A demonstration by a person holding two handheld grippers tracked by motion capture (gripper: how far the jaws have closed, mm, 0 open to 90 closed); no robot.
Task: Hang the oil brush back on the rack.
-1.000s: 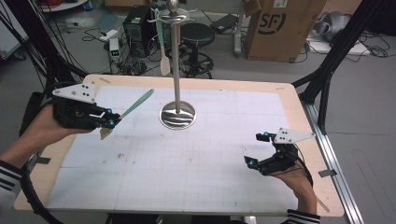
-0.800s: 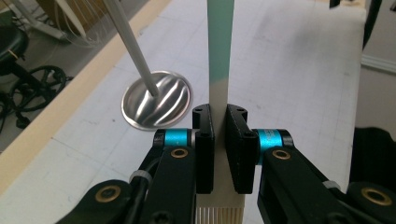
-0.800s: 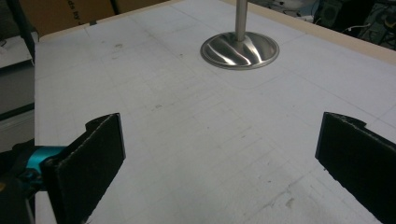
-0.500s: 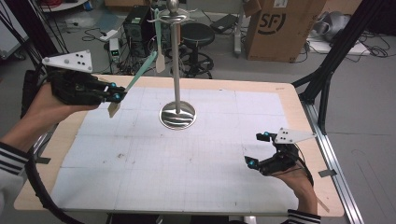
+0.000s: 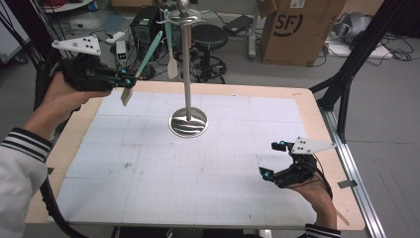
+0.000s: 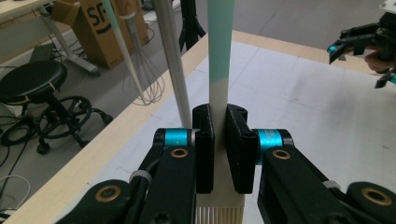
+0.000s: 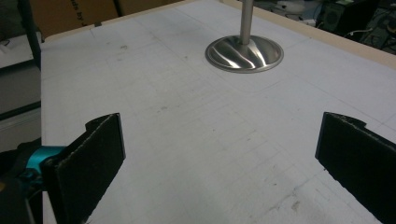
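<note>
The left gripper point(image 5: 125, 81) pinched a flat utensil with a mint-green handle and a pale cream comb-like end point(image 5: 142, 64), its jaws pressed onto the cream part just below the green. It held the utensil raised off the table, up and to the left of the polished steel hanging stand with a round base point(image 5: 187, 122), handle slanting toward the stand's top, probably so the handle end could reach a hook there. Another pale, mint-handled utensil point(image 5: 171, 67) hung from the stand already, beside the pole. The right gripper point(image 5: 276, 162) rested low on the white gridded table mat point(image 5: 208, 183), well right of the stand's base, jaws spread and empty, seemingly parked clear.
</note>
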